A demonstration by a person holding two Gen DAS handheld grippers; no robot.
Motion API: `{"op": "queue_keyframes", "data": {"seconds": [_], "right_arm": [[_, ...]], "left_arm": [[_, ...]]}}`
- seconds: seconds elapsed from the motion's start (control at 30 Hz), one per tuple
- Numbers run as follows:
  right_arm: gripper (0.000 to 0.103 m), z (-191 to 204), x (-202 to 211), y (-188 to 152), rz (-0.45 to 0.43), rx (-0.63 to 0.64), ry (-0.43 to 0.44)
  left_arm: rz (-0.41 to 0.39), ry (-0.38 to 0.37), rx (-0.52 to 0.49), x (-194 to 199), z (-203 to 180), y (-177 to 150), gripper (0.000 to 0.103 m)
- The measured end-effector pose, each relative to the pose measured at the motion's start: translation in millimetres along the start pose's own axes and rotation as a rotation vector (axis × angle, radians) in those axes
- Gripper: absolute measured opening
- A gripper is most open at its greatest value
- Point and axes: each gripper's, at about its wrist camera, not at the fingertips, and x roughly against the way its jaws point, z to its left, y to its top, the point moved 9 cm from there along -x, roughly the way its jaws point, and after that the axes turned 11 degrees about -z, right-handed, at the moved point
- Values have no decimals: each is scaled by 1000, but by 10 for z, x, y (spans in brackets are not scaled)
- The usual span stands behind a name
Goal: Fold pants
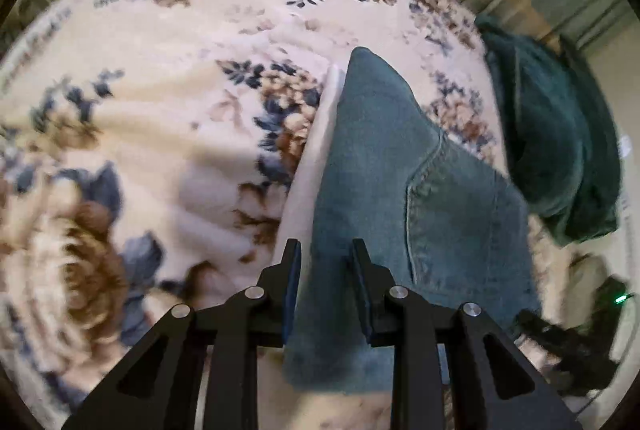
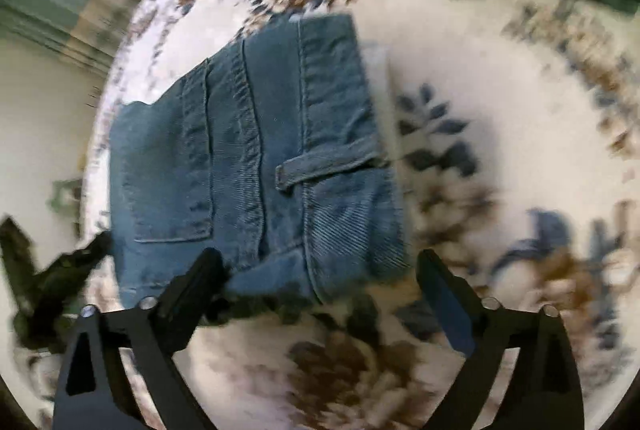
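The jeans [image 1: 400, 190] look heavy yet floppy, their edge clamped in the left claw [image 1: 326, 270], best grabbed at the waistband just ahead of the spread, empty right claw [image 2: 320, 282]

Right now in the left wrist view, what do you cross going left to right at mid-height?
Floral blanket → pale folded-over inner edge of the pants → blue denim pants, pinched lower down in the left gripper → dark green garment at the right edge.
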Motion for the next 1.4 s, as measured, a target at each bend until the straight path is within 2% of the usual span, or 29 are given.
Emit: {"op": "queue_keyframes", "data": {"seconds": [0.1,0.17,0.23,0.33,0.57,0.83,1.2,1.4], "right_arm": [[103,-22,348,103,-50,81,-146],[103,-20,608,126,-76,107,-186],[103,19,869,156,-101,144,-215],[103,159,1305,197,-146,201,-245],[103,377,2404,107,-224,257,-231],[103,396,3884,-162,-324,282,-189],[103,557,6124,-713,-507,375,-123],[103,708,6992,-1011,-570,391,-88]], "left_arm": [[-11,64,-62,253,-120,-7,25],[-14,139,-99,422,-169,-14,37],[-14,196,-119,598,-222,-17,70],[-35,208,-140,865,-350,-3,84],[-103,241,-210,1649,-773,-10,86],[-211,222,-236,2922,-1220,-189,86],[-367,226,-222,4658,-1457,-511,86],[-425,209,-243,5344,-1563,-645,86]]}}
